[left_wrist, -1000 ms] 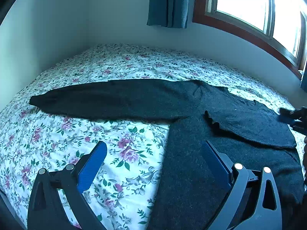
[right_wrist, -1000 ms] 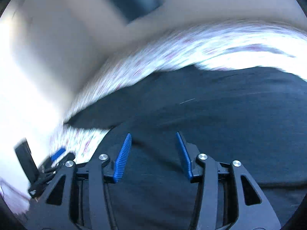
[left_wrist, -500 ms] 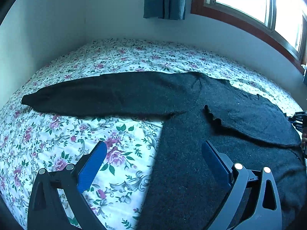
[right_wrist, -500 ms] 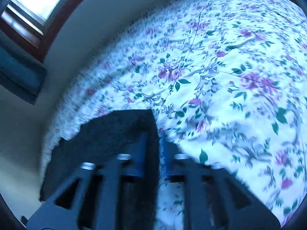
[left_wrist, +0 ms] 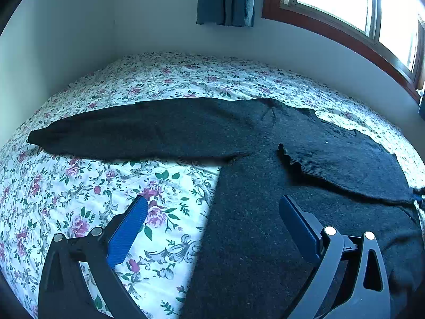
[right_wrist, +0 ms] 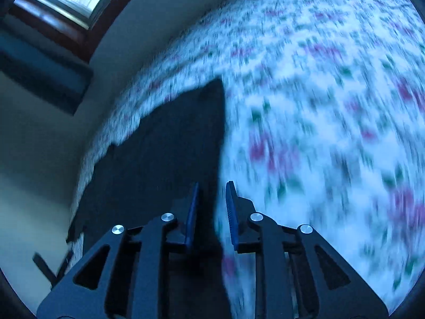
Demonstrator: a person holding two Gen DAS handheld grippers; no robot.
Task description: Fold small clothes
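A dark sweater (left_wrist: 252,212) lies flat on the bed (left_wrist: 79,199), which is covered with a floral sheet. One sleeve (left_wrist: 138,133) extends straight out to the left across the sheet. The other sleeve (left_wrist: 345,164) is already folded inward and rests on top of the sweater body, cuff toward the middle.

Left gripper (left_wrist: 212,223): jaws wide apart, nothing between them. It hovers over the left edge of the sweater body, one blue pad above the sheet and the other above the knit. Its view has shifted only slightly over the last second.

Right gripper (right_wrist: 211,212): a second ago it stood over the sweater body with jaws moderately apart; half a second ago they were pressed nearly together on the fabric edge. The jaws are now opening and show a narrow gap. The dark edge of the sweater (right_wrist: 172,146) runs up through that gap, but the pads do not appear to press on it. The view is heavily blurred by motion, so contact cannot be confirmed.

Meaning for the task: the right-side fold appears placed and the fabric is being let go. The extended sleeve remains unfolded, so the sweater is judged roughly a third folded. The next step probably falls to the left gripper: reach for the extended sleeve and bring it across the body.
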